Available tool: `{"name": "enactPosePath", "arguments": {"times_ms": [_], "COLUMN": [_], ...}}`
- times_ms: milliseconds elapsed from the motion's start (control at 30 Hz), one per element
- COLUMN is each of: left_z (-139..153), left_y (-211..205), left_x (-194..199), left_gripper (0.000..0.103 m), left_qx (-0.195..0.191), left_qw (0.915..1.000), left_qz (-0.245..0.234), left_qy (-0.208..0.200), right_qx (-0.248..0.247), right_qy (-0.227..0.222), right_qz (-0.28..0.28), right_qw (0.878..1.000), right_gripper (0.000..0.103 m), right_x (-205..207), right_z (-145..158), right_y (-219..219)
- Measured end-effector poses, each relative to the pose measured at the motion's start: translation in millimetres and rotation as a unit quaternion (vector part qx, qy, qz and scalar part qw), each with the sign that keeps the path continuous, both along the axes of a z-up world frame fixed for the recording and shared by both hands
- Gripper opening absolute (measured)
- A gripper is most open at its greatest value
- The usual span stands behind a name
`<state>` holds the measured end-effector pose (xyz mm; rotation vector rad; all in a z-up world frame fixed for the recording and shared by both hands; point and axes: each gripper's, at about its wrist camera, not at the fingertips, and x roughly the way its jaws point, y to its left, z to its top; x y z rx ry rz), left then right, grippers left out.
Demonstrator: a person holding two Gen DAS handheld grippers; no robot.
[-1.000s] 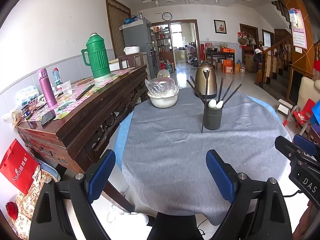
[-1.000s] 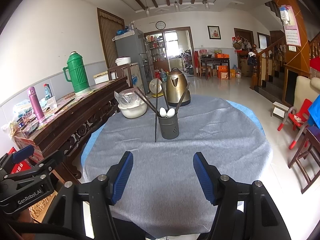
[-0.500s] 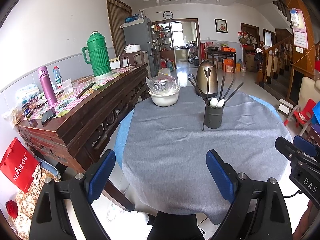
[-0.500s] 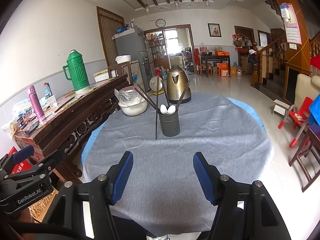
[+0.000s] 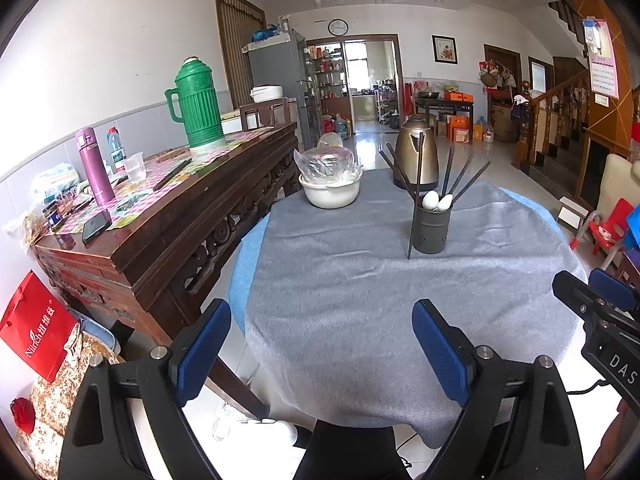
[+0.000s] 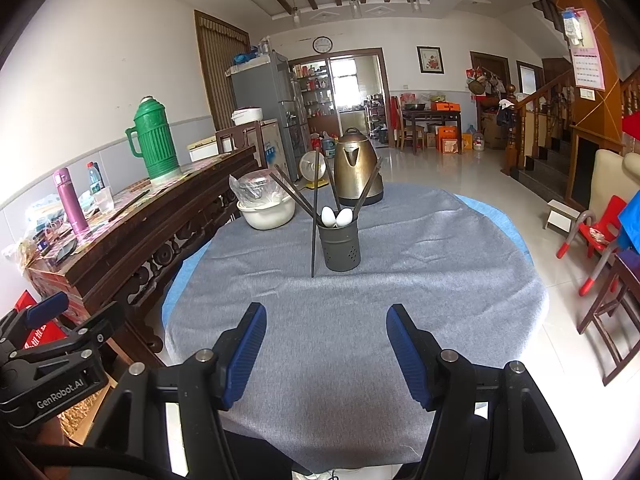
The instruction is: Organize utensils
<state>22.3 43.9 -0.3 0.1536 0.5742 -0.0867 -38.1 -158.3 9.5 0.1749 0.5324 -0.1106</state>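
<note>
both your hand-held grippers, left (image 5: pixel 320 354) and right (image 6: pixel 326 346), gape empty, near desk edge, utensil holder (image 6: pixel 340 245) well ahead.

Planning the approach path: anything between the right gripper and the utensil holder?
Only bare grey tablecloth lies between the right gripper and the utensil holder, clearest in the right wrist view; one chopstick leans outside the holder's left.

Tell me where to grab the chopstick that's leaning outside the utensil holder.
Grip the leaning chopstick on its bare mid-shaft below the holder rim, coming from its left with the left hand-held gripper. It stands nearly upright with its tip on the cloth, and the holder blocks its right.
</note>
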Motion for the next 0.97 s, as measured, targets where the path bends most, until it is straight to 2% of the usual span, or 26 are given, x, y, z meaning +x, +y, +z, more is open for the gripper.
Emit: {"name": "enactPosePath", "arguments": {"times_ms": [400, 767, 967], "left_z": [-5.6, -18.6, -27.5], "left_y": [-1.2, -6.6, -15.3], "left_x": [28.4, 68.9, 100.6], "left_gripper": [0.092, 0.092, 0.092], "left_qx": [-0.006, -0.012, -0.011], "left_qw": [0.9999, 0.9987, 0.998], "left_qz": [0.009, 0.027, 0.028], "left_qy": [0.012, 0.042, 0.056], "right_qx": [-0.017, -0.011, -0.002], "right_qy": [0.005, 0.03, 0.04], "right_qz": [0.008, 0.02, 0.013], "right_qw": [1.0, 0.999, 0.999], "right_gripper": [0.066, 0.066, 0.066], "right_x": [29.7, 78.3, 110.8], "right_z": [7.8, -8.2, -19.4], "right_y": [-1.9, -9.7, -28.4]}}
